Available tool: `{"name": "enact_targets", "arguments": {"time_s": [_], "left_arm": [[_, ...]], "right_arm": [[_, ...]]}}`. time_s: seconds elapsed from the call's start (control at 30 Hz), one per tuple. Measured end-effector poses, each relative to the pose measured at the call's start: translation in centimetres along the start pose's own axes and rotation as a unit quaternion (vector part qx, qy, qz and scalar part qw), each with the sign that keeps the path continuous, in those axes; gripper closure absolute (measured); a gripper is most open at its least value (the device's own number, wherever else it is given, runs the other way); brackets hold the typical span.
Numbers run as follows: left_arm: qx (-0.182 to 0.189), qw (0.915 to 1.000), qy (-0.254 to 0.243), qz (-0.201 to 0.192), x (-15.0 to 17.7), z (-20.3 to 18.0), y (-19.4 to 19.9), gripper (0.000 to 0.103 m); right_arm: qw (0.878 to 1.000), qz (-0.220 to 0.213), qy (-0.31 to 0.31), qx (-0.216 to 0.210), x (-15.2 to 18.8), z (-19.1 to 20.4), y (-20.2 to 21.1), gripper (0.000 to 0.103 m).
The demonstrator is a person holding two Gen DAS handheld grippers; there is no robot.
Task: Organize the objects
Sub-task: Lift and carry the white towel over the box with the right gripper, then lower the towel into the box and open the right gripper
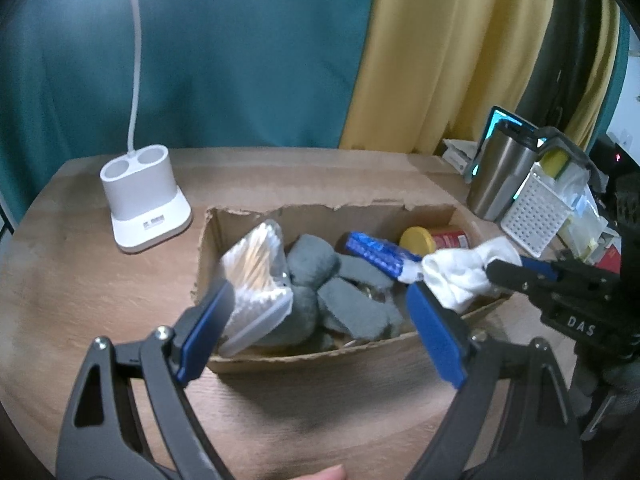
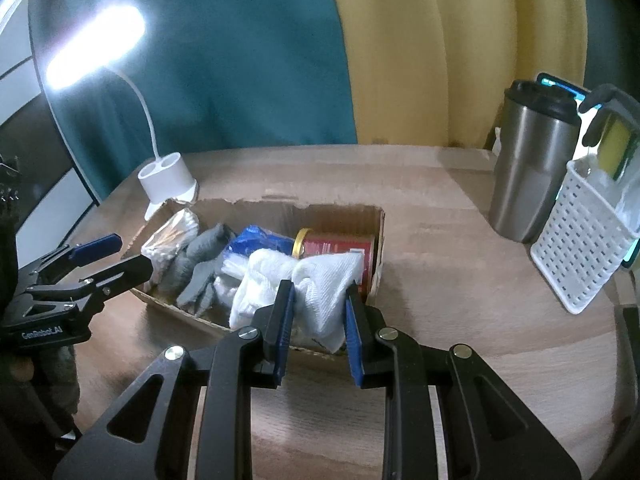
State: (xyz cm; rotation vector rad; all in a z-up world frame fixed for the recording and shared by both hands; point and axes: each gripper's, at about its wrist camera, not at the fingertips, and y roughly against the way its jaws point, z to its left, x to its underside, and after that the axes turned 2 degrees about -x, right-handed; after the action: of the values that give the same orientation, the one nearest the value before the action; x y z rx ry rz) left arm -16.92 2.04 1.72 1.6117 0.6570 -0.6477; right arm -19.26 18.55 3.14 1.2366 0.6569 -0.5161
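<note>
Over the near right corner of the torn cardboard box [image 2: 276, 206], the right gripper [image 2: 318, 320] holds a white cloth [image 2: 326, 284]: its blue pads are drawn narrow and press the bunched fabric from both sides. The cloth's loose end spreads toward twelve o'clock from the fingertips and lies against the red can [image 2: 340, 246] with the yellow lid, which rests on its side at the box's right end. The cloth's long axis seems to run roughly along the fingers, from six to twelve in the right wrist view.

The left gripper [image 1: 320, 320] hovers over the near rim of the box with its jaws wide and nothing between them. From it, the cloth lies at about two o'clock, with the clear box of cotton swabs [image 1: 256, 276] at ten and the grey gloves [image 1: 312, 280] dead ahead, beside a blue packet [image 1: 378, 254].

The right hand is plainly the nearer one; whether the cloth is going into the box or coming out cannot be told, but either way it turns on where the can and the box's right wall stand.
</note>
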Motion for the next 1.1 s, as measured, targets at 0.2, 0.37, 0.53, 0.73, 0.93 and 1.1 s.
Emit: {"name": "enact_targets", "arguments": {"time_s": [0.2,0.37,0.53,0.73,0.93,1.1], "left_arm": [[0.0,1.0,0.001,0.007,0.2,0.1,-0.7,0.014],[0.001,0.9999,-0.001,0.013,0.4,0.2,-1.2,0.014],[0.0,0.9999,-0.001,0.013,0.6,0.1,-1.2,0.014],[0.001,0.9999,-0.007,0.01,0.8,-0.2,-0.6,0.014],[0.003,1.0,-0.008,0.003,1.0,-0.4,0.2,0.014],[0.005,1.0,-0.007,-0.005,1.1,-0.5,1.2,0.014]], "right_arm": [[1.0,0.02,0.004,0.004,0.5,0.2,-1.5,0.078],[1.0,0.027,0.004,0.004,0.7,0.1,-2.1,0.077],[0.999,0.031,0.005,0.006,0.7,0.0,-2.4,0.075],[0.999,0.034,0.018,0.011,0.7,0.5,-2.1,0.064],[0.999,0.034,0.023,0.015,0.8,1.1,-1.5,0.048],[0.999,0.029,0.027,0.021,0.8,1.5,-0.7,0.048]]}}
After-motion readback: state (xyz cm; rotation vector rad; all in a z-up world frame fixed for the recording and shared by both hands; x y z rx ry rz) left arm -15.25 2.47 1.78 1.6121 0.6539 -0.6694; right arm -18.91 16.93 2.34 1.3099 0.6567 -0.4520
